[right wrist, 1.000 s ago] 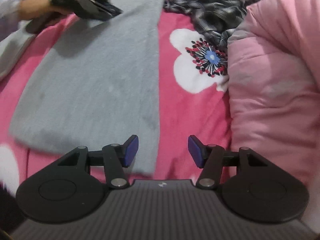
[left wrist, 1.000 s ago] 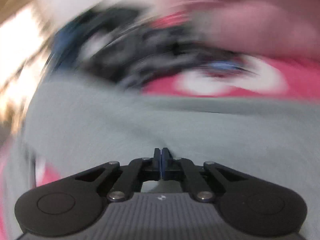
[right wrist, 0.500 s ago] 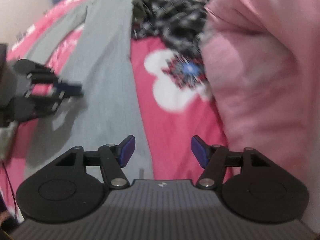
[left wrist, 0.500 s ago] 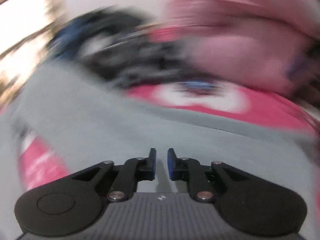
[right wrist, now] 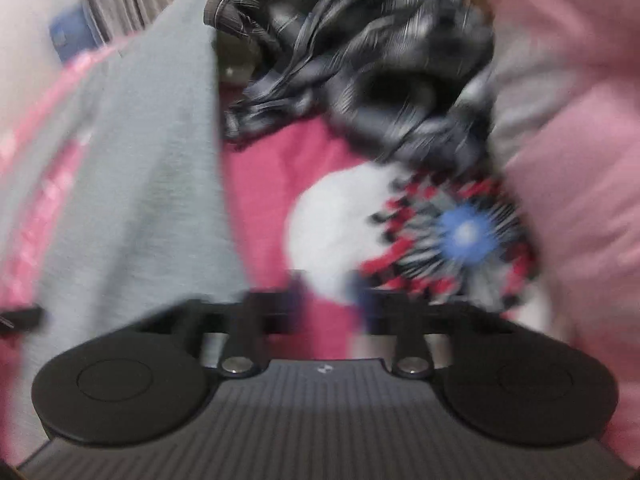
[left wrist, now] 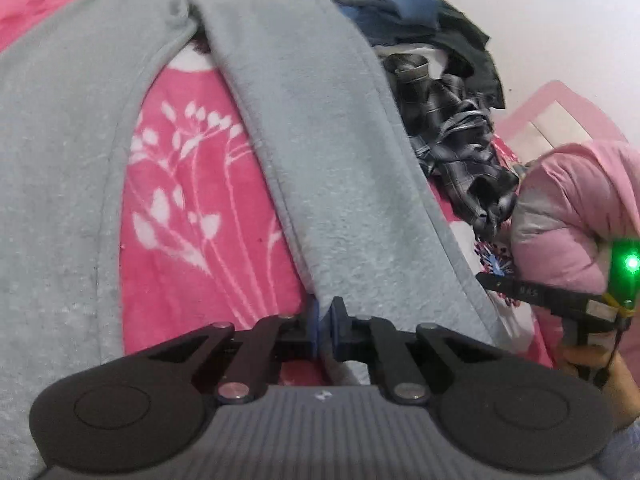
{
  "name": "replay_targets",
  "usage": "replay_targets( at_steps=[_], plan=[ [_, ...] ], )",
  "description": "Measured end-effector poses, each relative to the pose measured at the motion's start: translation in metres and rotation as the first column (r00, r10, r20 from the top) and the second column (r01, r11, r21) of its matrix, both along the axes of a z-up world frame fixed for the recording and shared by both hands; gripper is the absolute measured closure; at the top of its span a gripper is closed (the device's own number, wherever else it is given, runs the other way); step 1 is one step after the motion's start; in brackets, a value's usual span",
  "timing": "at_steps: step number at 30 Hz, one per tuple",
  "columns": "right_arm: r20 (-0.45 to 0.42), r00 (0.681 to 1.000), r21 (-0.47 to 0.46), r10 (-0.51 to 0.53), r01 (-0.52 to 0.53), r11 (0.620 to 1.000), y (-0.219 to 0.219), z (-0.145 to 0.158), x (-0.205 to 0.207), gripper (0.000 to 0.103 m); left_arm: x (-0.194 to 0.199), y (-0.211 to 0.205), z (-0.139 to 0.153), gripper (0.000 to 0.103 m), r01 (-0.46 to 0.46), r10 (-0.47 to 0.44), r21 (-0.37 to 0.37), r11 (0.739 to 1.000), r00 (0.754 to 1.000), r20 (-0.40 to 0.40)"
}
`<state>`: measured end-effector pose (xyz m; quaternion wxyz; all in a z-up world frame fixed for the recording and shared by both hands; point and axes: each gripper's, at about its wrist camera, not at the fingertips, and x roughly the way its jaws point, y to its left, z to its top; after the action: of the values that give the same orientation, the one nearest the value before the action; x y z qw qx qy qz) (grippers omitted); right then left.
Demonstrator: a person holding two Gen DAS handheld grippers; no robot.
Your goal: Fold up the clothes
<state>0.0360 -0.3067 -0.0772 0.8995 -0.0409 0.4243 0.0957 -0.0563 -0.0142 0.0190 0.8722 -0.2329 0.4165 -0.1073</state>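
Grey trousers (left wrist: 328, 168) lie spread on a pink flowered blanket (left wrist: 200, 220), the two legs parted in a V. My left gripper (left wrist: 325, 330) is at the near end of the right leg. Its jaws are closing, and the grey hem sits pinched in the narrow gap between the pads. My right gripper (right wrist: 328, 292) hovers low over the blanket beside the same leg's right edge (right wrist: 160, 160). Its jaws are closing too, with a gap showing only blanket between them. In the left wrist view the right gripper (left wrist: 485, 279) reaches in from the right, its tip at the leg's edge.
A heap of dark plaid and blue clothes (left wrist: 452, 140) lies just beyond the trousers, also in the right wrist view (right wrist: 360, 80). A puffy pink quilt (right wrist: 568, 160) bulks up on the right. A hand (left wrist: 600, 364) holds the right gripper. A white wall stands behind.
The left gripper has rolled and slid to the leg's hem; its jaws parted briefly, then narrowed on the cloth. The right gripper dropped toward the blanket's flower and its wide jaws have drawn closer.
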Motion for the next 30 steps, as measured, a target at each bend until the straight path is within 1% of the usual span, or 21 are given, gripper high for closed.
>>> replay_targets(
  at_steps=[2,4,5,6,7,8,10,11,12,13,14,15,16,17,18,19,21,22,23,27,30],
  plan=[
    [0.028,1.000,-0.065,0.014,-0.012,0.998,-0.001,-0.008,-0.003,0.098,-0.005,0.010,-0.004,0.097,-0.040,0.039,-0.052,0.998,0.999,-0.027],
    [0.067,0.998,-0.126,0.023,-0.014,0.992,0.001,-0.012,-0.008,0.099,-0.007,0.018,-0.009,0.097,-0.052,0.048,-0.096,0.994,0.998,-0.038],
    [0.068,0.998,-0.110,0.018,-0.010,0.994,-0.002,-0.010,-0.008,0.099,-0.006,0.019,-0.010,0.097,-0.057,0.054,-0.115,0.992,0.998,-0.036],
    [0.057,0.998,-0.030,-0.001,0.002,1.000,-0.011,-0.004,-0.007,0.099,-0.006,0.020,-0.011,0.097,-0.061,0.058,-0.129,0.990,0.998,-0.032],
    [0.044,0.999,0.050,-0.018,0.016,0.999,-0.019,0.002,-0.005,0.095,-0.007,0.020,-0.010,0.097,-0.063,0.060,-0.132,0.989,0.998,-0.025],
    [0.030,0.999,0.130,-0.034,0.030,0.991,-0.028,0.008,-0.004,0.095,-0.007,0.020,-0.010,0.097,-0.063,0.061,-0.133,0.989,0.998,-0.018],
    [0.022,0.998,0.293,-0.057,0.048,0.955,-0.046,0.018,-0.006,0.093,-0.010,0.019,-0.012,0.097,-0.065,0.065,-0.133,0.989,0.998,-0.006],
    [0.009,0.999,0.343,-0.038,0.032,0.939,-0.051,0.020,-0.005,0.083,-0.011,0.019,-0.013,0.097,-0.067,0.068,-0.142,0.988,0.998,0.000],
    [-0.019,1.000,0.360,0.014,-0.006,0.933,-0.049,0.020,-0.003,0.073,-0.012,0.020,-0.015,0.097,-0.072,0.073,-0.157,0.985,0.997,0.004],
    [-0.048,0.997,0.377,0.060,-0.038,0.925,-0.047,0.017,0.000,0.051,-0.014,0.022,-0.017,0.097,-0.077,0.080,-0.176,0.981,0.997,0.011],
    [-0.075,0.993,0.396,0.094,-0.057,0.917,-0.043,0.012,0.001,0.034,-0.017,0.025,-0.019,0.097,-0.082,0.088,-0.195,0.977,0.996,0.020],
    [-0.092,0.989,0.411,0.112,-0.065,0.909,-0.039,0.007,0.002,0.032,-0.020,0.026,-0.021,0.097,-0.088,0.096,-0.214,0.973,0.995,0.030],
    [-0.094,0.988,0.404,0.121,-0.073,0.912,-0.035,0.004,0.001,0.030,-0.022,0.028,-0.024,0.097,-0.094,0.105,-0.229,0.969,0.994,0.037],
    [-0.082,0.988,0.358,0.130,-0.092,0.929,-0.028,0.003,0.000,0.033,-0.024,0.029,-0.025,0.097,-0.098,0.110,-0.229,0.968,0.993,0.040],
    [-0.067,0.988,0.286,0.142,-0.117,0.951,-0.019,0.003,-0.002,0.038,-0.024,0.028,-0.024,0.097,-0.099,0.111,-0.210,0.973,0.993,0.043],
    [-0.049,0.987,0.217,0.156,-0.142,0.966,-0.011,0.004,-0.004,0.043,-0.024,0.024,-0.021,0.097,-0.095,0.105,-0.172,0.980,0.993,0.049],
    [-0.003,0.985,0.103,0.175,-0.174,0.979,0.004,0.004,-0.012,0.044,-0.026,0.013,-0.012,0.097,-0.087,0.091,-0.066,0.994,0.993,0.074],
    [0.012,0.986,0.076,0.168,-0.168,0.983,0.008,0.004,-0.014,0.043,-0.028,0.011,-0.011,0.097,-0.086,0.089,-0.037,0.996,0.993,0.081],
    [0.015,0.989,0.078,0.149,-0.150,0.986,0.007,0.004,-0.015,0.044,-0.029,0.012,-0.013,0.097,-0.090,0.093,-0.042,0.995,0.993,0.077],
    [0.014,0.994,0.100,0.105,-0.105,0.989,-0.003,0.005,-0.014,0.044,-0.026,0.024,-0.021,0.095,-0.111,0.116,-0.126,0.986,0.992,0.039],
    [0.019,0.996,0.085,0.088,-0.089,0.992,0.000,0.007,-0.013,0.041,-0.032,0.027,-0.021,0.095,-0.124,0.132,-0.132,0.983,0.989,0.058]
  ],
)
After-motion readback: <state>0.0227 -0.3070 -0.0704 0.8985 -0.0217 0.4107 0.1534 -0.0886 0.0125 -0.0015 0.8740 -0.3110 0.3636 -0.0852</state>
